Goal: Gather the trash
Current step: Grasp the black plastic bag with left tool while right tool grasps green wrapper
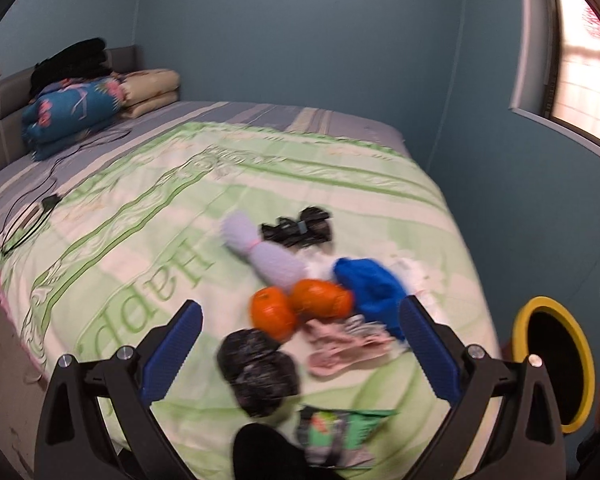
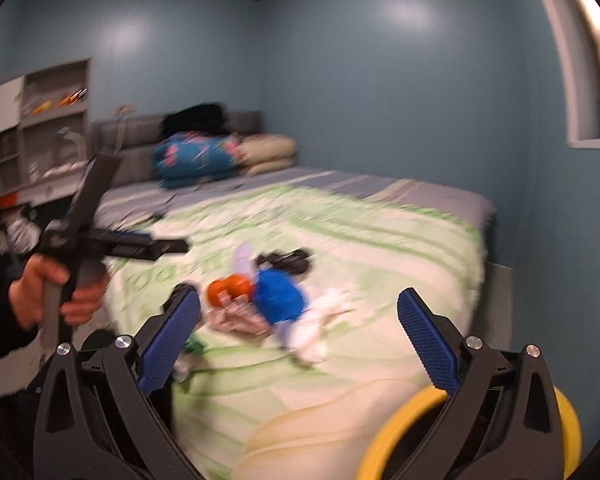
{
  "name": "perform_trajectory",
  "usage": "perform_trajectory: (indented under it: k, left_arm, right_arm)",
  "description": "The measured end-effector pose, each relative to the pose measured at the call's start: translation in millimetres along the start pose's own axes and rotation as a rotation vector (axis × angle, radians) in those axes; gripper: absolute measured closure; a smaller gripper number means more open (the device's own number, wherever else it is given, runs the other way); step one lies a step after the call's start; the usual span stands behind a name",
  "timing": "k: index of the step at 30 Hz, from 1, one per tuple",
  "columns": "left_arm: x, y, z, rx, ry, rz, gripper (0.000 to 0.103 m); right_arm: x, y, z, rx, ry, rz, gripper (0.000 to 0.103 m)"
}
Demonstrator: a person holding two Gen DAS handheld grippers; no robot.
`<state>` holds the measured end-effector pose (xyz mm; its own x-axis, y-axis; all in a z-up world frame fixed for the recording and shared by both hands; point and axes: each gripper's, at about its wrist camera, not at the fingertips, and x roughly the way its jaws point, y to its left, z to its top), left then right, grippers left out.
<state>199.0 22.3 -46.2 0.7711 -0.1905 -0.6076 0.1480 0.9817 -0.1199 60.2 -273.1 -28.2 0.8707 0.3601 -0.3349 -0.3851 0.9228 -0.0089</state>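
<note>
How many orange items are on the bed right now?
2. One orange item sits left, nearer the black bag; the other orange item touches it on the right, beside the blue bundle. More could be hidden underneath.

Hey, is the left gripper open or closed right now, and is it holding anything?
Open and empty. The left gripper has its blue pads spread wide above the bed, with nothing pinched between them.

A home bedroom: a quilted bed (image 1: pixel 260 168), folded blankets (image 1: pixel 72 112) and teal walls (image 1: pixel 300 32).

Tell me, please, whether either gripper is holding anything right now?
Nothing is held: the left gripper and right gripper are both open and empty above the bed.
</note>
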Motion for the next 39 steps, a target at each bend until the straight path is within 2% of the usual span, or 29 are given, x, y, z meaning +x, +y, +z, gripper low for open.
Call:
perform_trajectory:
  k: [5, 9, 16, 28, 35, 37, 39]
  left_arm:
    - [13.1, 20.9, -9.6, -0.035, 0.032, 0.015, 0.008]
    - [29.4, 33.8, -20.2, -0.062, 0.072, 0.016, 0.008]
    - [55.3, 51.3, -35.8, -0.093, 0.138, 0.004, 0.008]
    - [84.7, 65.2, -47.2, -0.151, 0.175, -0.03, 0.008]
    - [93.6, 57.9, -46.5, -0.126, 0.166, -0.041, 0.008]
    - [96.4, 56.2, -46.3, -0.126, 0.166, -0.047, 0.009]
    - [98.1, 54.9, -46.1, -0.124, 0.167, -0.052, 0.014]
  right_arm:
    - [34.2, 41.3, -17.0, -0.075, 0.089, 0.124, 0.008]
    - [64.6, 66.4, -28.7, -0.086, 0.163, 0.208, 0.009]
    - [109.7, 93.0, -45.5, -0.085, 0.257, 0.29, 0.009]
    - [156.2, 105.0, -55.6, -0.035, 0.356, 0.315, 0.009]
    - [170.5, 107.3, -61.7, -0.001, 0.396, 0.332, 0.009]
    - [173.8, 108.0, -62.2, 0.002, 0.401, 0.331, 0.009]
    - [176.3, 108.8, -63.3, 0.007, 0.407, 0.33, 0.01]
